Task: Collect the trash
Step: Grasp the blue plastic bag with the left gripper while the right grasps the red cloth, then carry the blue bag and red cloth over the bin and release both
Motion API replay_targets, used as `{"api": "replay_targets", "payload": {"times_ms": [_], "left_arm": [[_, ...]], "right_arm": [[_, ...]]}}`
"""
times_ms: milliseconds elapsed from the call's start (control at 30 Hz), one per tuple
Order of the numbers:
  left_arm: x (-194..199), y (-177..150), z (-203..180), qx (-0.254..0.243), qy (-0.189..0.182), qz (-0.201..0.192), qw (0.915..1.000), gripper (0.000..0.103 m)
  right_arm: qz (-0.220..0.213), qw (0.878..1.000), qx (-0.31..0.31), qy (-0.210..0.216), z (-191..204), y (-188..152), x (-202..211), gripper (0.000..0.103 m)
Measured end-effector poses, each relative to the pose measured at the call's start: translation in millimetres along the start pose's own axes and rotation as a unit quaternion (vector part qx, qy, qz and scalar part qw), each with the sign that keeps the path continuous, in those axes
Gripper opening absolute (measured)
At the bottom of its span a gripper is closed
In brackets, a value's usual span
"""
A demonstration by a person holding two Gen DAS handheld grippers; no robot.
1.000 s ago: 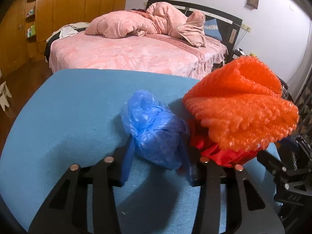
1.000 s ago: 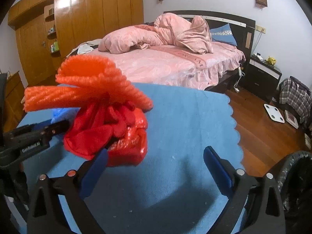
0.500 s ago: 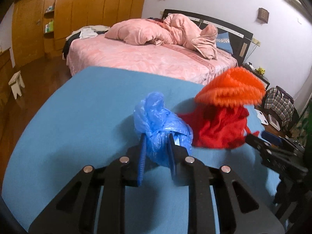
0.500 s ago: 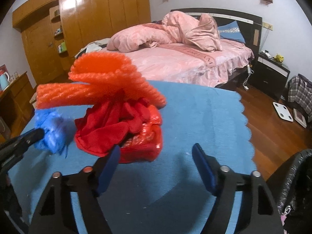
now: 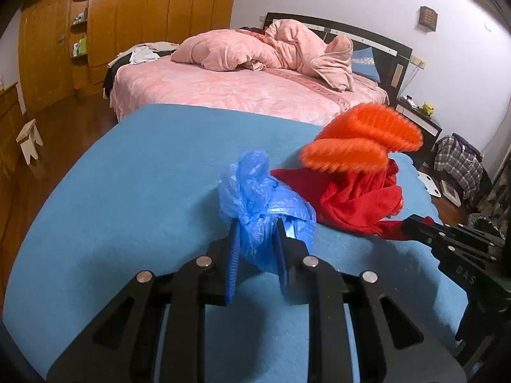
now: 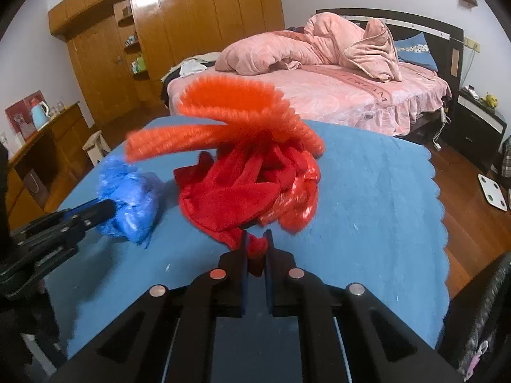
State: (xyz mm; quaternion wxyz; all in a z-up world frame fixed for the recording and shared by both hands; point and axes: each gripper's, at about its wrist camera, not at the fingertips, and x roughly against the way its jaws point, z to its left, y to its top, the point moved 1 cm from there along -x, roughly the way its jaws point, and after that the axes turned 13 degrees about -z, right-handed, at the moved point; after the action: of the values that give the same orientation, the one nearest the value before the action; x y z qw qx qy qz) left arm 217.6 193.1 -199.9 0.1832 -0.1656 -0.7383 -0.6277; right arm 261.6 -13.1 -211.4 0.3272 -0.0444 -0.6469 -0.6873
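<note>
Left tongs point(image 5: 255, 245) clamped on the crumpled blue plastic bag point(image 5: 262, 204), pads pressed into its near end, bulk of the bag bulging forward toward 12 o'clock. Seen from the right wrist at 9 o'clock as a blue wad point(image 6: 129, 198) at the tip of the black left tongs point(image 6: 108, 206), on or just above the blue cloth of the desk point(image 5: 127, 191); contact with the cloth not clear.

Right tongs point(image 6: 255, 249) nearly closed, pinching a twisted tail of the red cloth and plastic bundle point(image 6: 246, 198) at the bundle's near edge. Bundle heaped on the desk point(image 6: 377, 198) at 12 o'clock of the right tongs, shiny red plastic at its 3 o'clock side. Orange foam netting point(image 6: 230, 111) perched on top of the bundle, looped and blurred, one arm sticking out toward 9 o'clock.

From the left wrist, red bundle point(image 5: 354, 198) at 2 o'clock, just beside the blue bag, orange netting point(image 5: 361, 140) above it, tip of the right tongs point(image 5: 412, 223) at 3 o'clock touching the bundle's red tail.

Beyond the desk at 12 o'clock, a bed point(image 5: 242, 92) with a rumpled pink duvet point(image 5: 262, 48). Wooden wardrobe point(image 6: 191, 35) at 11 o'clock. Black bag point(image 6: 482, 316) at 4 o'clock of the right wrist view, off the desk edge.
</note>
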Motion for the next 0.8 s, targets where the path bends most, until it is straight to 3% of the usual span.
{"api": "replay_targets", "payload": {"times_ms": [267,367,433,600,800], "left_arm": [[10,-4,-1,-0.004,0.005,0.003,1.0000,0.020],[12,-6,4,-0.004,0.011,0.004,0.9999,0.020],[11,-6,5,-0.001,0.013,0.006,0.9999,0.020],[13,-3,8,-0.005,0.017,0.000,0.9998,0.020],[11,-5,14,-0.001,0.020,0.003,0.9998,0.020]], "right_arm": [[0.010,1.000,0.000,-0.007,-4,1,13,0.009],[0.005,1.000,0.003,-0.015,-5,-1,15,0.018],[0.002,1.000,0.001,-0.015,-5,2,13,0.037],[-0.002,1.000,-0.004,0.004,5,10,-6,0.057],[0.035,0.999,0.010,0.011,25,5,-43,0.059]]}}
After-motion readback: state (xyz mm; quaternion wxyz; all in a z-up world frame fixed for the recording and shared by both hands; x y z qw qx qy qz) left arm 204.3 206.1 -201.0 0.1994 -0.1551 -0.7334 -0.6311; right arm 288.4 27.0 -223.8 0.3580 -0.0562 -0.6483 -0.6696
